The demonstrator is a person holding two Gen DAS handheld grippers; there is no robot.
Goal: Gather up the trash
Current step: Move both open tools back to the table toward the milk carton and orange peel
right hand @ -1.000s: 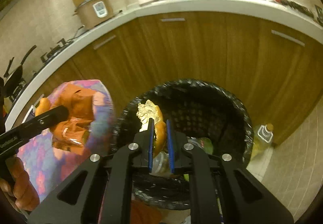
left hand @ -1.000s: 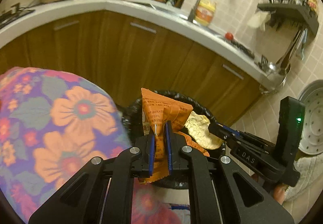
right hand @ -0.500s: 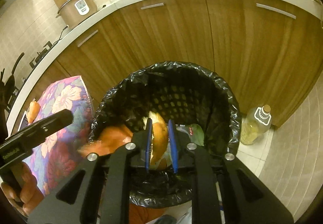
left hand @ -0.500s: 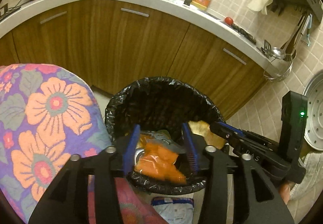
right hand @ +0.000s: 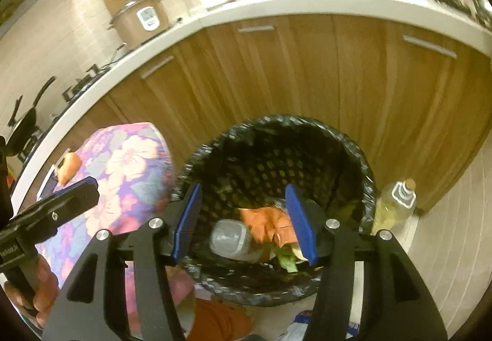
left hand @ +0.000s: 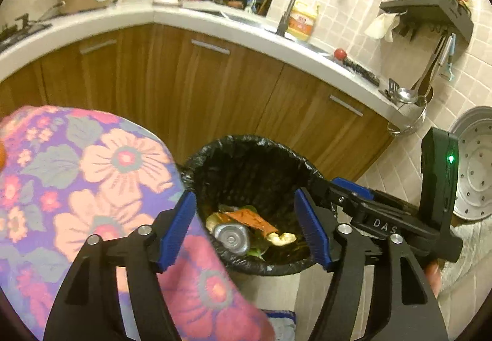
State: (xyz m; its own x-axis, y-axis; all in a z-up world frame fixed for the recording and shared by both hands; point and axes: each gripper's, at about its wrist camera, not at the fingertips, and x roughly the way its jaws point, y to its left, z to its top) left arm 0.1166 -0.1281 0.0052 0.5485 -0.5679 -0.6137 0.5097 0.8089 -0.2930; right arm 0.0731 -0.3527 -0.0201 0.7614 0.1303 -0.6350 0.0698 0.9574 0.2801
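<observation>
A black-lined trash bin [left hand: 246,144] [right hand: 363,162] stands on the floor by the wooden cabinets. Inside lie an orange snack wrapper [left hand: 252,218] [right hand: 267,222], a clear plastic bottle [left hand: 230,238] [right hand: 229,238], a pale food scrap [left hand: 281,238] and green leaves [right hand: 286,261]. My left gripper [left hand: 246,230] is open and empty above the bin's near rim. My right gripper [right hand: 244,224] is open and empty above the bin; it also shows in the left wrist view [left hand: 353,192] at the bin's right rim.
A table with a flowered cloth [left hand: 92,172] [right hand: 129,162] stands left of the bin, an orange object [right hand: 69,167] on it. An oil bottle [right hand: 395,202] stands on the floor right of the bin. Cabinets [left hand: 215,89] and countertop run behind. A packet [left hand: 281,324] lies on the floor.
Both grippers opened over the bin. The orange wrapper dropped from the left one and the food scrap from the right one; both now lie inside the bin.
</observation>
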